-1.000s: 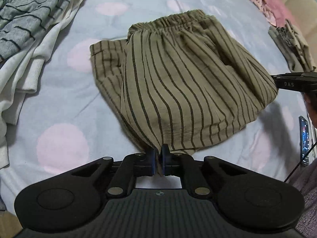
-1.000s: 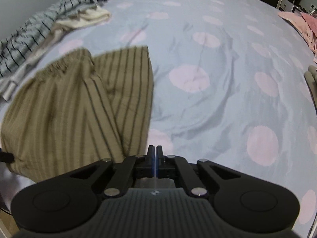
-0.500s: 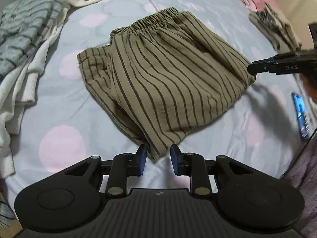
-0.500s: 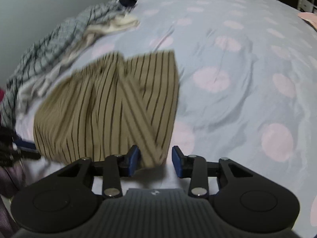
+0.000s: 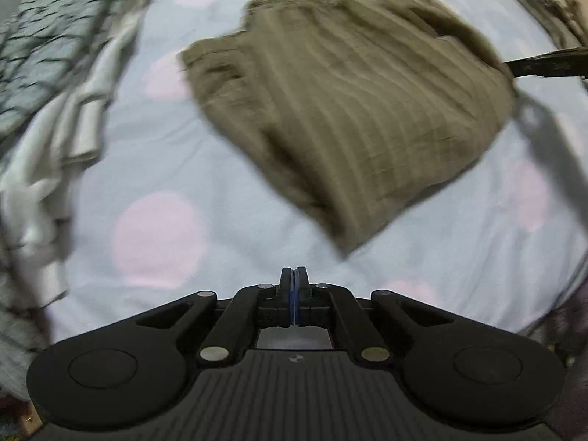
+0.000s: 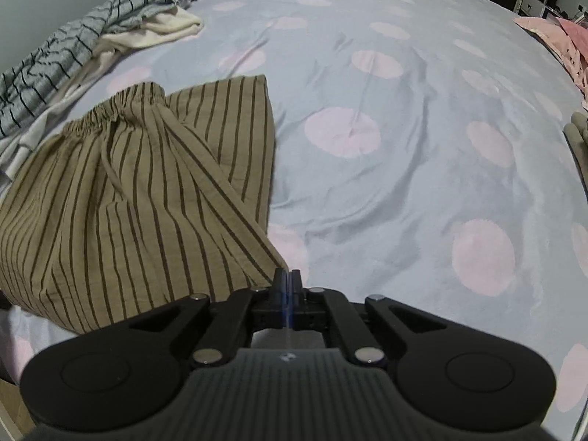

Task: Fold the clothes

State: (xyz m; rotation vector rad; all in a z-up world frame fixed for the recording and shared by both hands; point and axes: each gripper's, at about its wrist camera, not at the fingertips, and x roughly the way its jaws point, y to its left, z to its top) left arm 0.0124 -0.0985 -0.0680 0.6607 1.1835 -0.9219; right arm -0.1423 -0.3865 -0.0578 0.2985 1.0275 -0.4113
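Pale blue bedding (image 6: 422,191) dotted with large pink circles fills both views, lightly creased. On it lies a pair of olive striped shorts (image 6: 147,202), folded into a rough square with the gathered elastic waistband at the far edge and one folded leg panel showing behind it. In the right wrist view the shorts occupy the near left of the bed; in the left wrist view they sit at centre, blurred by motion.

Near the shorts' closest corner in the right wrist view, the right gripper (image 6: 287,275) has its fingers pressed together with only a thin line between them; no fabric shows between the tips, though the corner lies right beside them. The left gripper (image 5: 294,273) is likewise clenched on nothing, and rides over bare sheet just short of the shorts' near corner. A dark finger of the other tool reaches in from the right edge of the left wrist view, at the shorts' right side.

Farther out, a grey striped garment (image 6: 66,55) and a cream knit piece (image 6: 165,33) are heaped along the left edge of the bed. Pink clothing (image 6: 562,36) rests at the far right, and a dull greenish-grey garment (image 5: 544,3) lies at the right edge.
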